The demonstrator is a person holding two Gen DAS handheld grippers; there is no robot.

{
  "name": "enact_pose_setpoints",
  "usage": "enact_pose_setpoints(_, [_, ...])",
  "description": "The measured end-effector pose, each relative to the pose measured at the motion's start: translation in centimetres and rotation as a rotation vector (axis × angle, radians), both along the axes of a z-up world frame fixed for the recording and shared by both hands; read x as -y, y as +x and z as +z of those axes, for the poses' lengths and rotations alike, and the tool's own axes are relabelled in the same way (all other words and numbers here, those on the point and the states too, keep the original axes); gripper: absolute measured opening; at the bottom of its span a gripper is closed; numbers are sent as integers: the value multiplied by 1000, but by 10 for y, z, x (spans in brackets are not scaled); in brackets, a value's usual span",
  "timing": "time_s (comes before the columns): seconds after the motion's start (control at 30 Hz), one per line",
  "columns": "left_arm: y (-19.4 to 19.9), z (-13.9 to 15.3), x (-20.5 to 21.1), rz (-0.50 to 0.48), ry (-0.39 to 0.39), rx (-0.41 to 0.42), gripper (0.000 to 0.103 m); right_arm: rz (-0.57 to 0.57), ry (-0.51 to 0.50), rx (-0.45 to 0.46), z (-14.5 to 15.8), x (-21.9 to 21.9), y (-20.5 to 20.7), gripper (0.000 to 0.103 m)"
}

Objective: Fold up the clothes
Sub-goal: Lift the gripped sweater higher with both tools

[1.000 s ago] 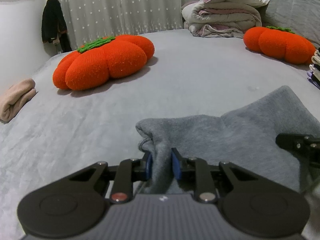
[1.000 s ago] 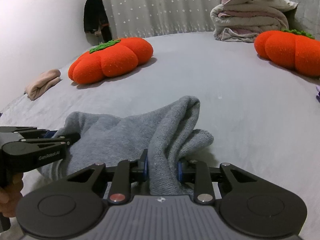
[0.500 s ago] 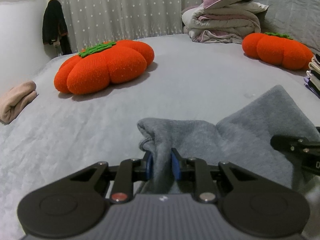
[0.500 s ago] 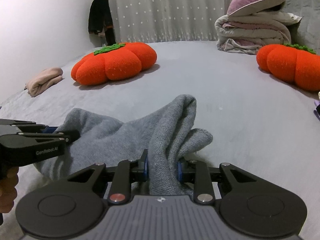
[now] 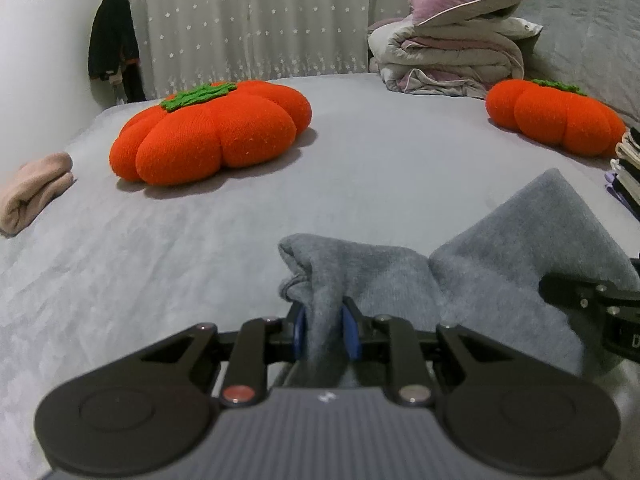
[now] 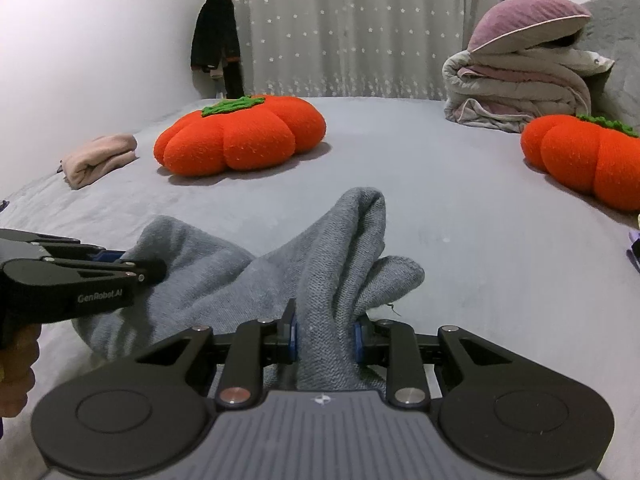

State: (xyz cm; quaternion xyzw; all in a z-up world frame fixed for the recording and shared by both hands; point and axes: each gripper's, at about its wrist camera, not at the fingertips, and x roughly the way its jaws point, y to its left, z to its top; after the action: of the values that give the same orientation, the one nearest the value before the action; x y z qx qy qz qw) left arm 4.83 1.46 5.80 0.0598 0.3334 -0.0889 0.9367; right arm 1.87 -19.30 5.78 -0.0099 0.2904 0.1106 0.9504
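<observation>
Right view only – person's hand (image 6: pixel 16 364), left gripper (image 6: pixel 132 266) pinching grey garment (image 6: pixel 224 280)

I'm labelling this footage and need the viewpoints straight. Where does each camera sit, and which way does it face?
Left wrist view: on the left gripper, facing forward across the bed; its jaws pinch the grey garment, with the right gripper's tip at the right edge.
Right wrist view: on the right gripper, facing the same way, clamped on another bunch of the garment; the left gripper and a hand show at the left.
Shared: garment, both orange pumpkin cushions, folded quilts, pink cloth, curtain.
</observation>
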Motion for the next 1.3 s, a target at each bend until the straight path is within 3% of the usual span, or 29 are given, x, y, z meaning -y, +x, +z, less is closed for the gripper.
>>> enact_pose_setpoints(0.57, [-6, 13, 13, 10, -16, 15, 19, -3, -25, 32, 7, 4, -5, 25])
enact_pose_setpoints(0.93, [-19, 18, 38, -5, 1, 47, 18, -15, -53, 81, 20, 11, -17, 25])
enact_pose_setpoints(1.3, [-23, 26, 58, -32, -32, 56, 18, -27, -103, 140, 38, 23, -25, 25])
